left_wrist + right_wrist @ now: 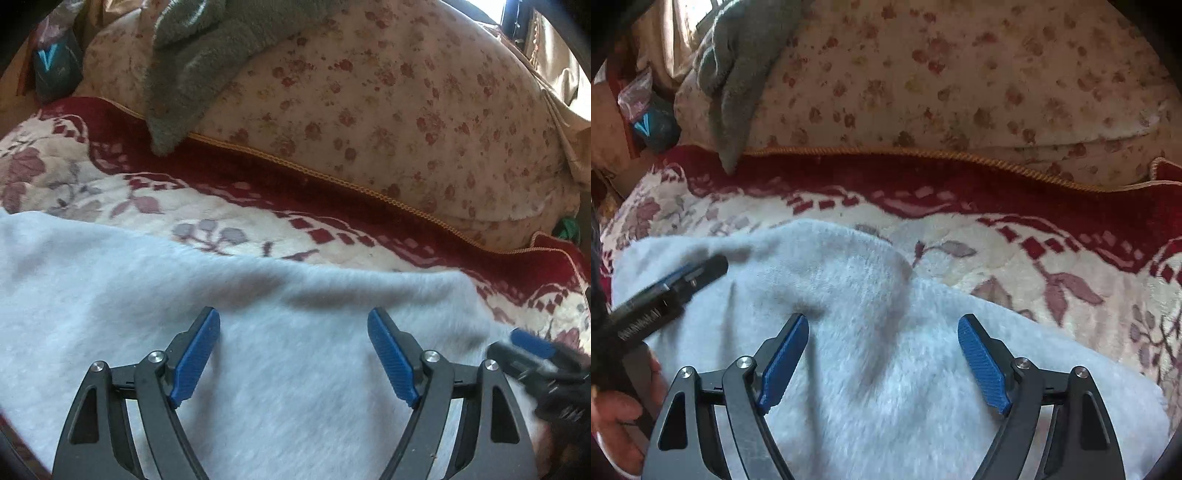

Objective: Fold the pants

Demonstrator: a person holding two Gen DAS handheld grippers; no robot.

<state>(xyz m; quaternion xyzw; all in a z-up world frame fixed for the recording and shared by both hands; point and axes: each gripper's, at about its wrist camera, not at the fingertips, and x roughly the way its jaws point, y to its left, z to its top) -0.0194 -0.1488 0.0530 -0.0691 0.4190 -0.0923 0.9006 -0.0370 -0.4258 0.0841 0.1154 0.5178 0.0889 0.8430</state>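
Observation:
The pants (184, 295) are pale blue-grey fleece, lying spread on a red and cream floral blanket (110, 184). In the left wrist view my left gripper (293, 325) is open, its blue pads hovering over the fabric with nothing between them. The right gripper (532, 343) shows blurred at the lower right edge there. In the right wrist view my right gripper (882, 328) is open over the pants (886, 369), near a raised wrinkle. The left gripper (683, 277) enters from the left, over the cloth, held by a hand (617, 417).
A large floral pillow (388, 110) lies behind the blanket, with a grey towel (192, 55) draped over its left end. A dark blue object (55, 70) sits at the far left. The blanket (1034, 258) extends to the right of the pants.

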